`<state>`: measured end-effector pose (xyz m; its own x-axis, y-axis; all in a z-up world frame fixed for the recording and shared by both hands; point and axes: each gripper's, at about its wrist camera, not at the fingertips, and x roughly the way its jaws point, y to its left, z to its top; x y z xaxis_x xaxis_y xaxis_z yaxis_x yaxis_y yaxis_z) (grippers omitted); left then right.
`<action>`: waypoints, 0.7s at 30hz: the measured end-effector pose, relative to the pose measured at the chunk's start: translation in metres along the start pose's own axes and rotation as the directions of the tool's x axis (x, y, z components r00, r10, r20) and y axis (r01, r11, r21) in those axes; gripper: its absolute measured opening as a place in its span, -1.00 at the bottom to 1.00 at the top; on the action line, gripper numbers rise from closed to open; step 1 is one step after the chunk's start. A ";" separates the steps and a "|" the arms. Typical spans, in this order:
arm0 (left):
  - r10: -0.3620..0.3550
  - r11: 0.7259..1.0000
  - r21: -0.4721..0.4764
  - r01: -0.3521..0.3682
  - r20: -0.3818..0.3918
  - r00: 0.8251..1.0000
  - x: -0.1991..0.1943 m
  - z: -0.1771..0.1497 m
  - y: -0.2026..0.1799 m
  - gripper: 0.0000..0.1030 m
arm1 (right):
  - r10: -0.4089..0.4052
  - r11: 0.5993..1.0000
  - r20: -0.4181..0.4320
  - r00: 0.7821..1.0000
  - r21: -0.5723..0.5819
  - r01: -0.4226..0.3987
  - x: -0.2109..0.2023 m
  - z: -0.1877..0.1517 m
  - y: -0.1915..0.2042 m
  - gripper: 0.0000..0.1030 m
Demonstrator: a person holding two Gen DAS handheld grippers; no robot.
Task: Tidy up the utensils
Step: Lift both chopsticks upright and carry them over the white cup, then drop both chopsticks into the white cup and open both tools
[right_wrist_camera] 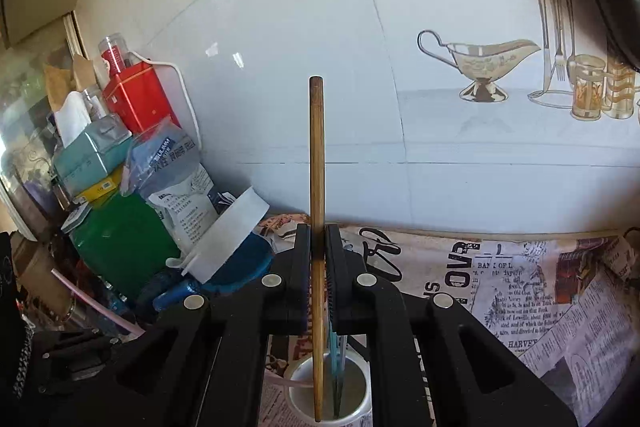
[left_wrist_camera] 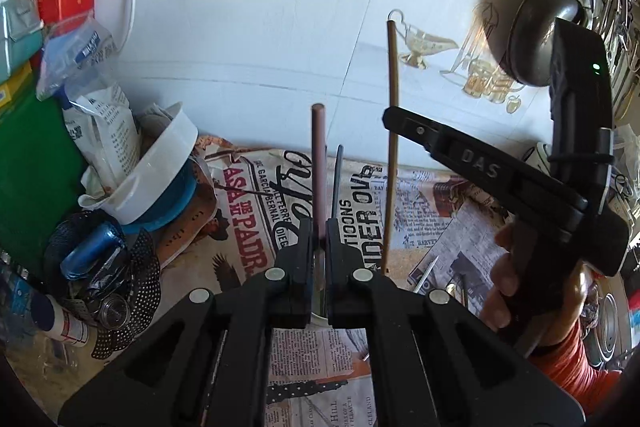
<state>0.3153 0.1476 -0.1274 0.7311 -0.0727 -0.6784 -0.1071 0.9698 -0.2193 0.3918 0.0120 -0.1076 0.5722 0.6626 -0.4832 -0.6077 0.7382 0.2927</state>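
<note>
Above one cup [right_wrist_camera: 328, 393], two chopsticks [right_wrist_camera: 317, 187]

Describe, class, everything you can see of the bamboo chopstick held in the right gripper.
The bamboo chopstick is a slim, straight, round stick, golden brown with a darker blunt top end. It stands almost upright, clamped between the shut pads of the right gripper. Its upper part rises in front of the white tiled wall; its lower end reaches down into a white cup, beside thin blue and grey sticks there. Whether it touches the cup's bottom cannot be told.
</note>
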 end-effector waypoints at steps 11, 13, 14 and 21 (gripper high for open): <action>-0.042 0.999 -0.014 0.040 -0.103 0.994 0.055 -0.005 0.020 -0.94 | -0.020 0.998 -0.101 0.995 0.053 0.026 0.054 -0.034 -0.017 -0.87; -0.049 0.999 -0.020 0.047 -0.116 0.992 0.061 -0.004 0.021 -0.94 | -0.022 0.998 -0.115 0.993 0.056 0.029 0.055 -0.041 -0.017 -0.87; -0.052 0.998 -0.023 0.050 -0.122 0.991 0.064 -0.004 0.022 -0.94 | -0.023 0.998 -0.120 0.993 0.055 0.030 0.056 -0.042 -0.017 -0.87; -0.039 0.999 -0.024 0.036 -0.151 0.988 0.077 -0.008 0.023 -0.94 | -0.021 0.998 -0.181 0.983 0.050 0.031 0.053 -0.063 -0.017 -0.87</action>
<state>0.3635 0.1628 -0.1899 0.6247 -0.1448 -0.7673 -0.0969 0.9607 -0.2602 0.3979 0.0266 -0.1902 0.4759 0.6131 -0.6306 -0.5617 0.7636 0.3184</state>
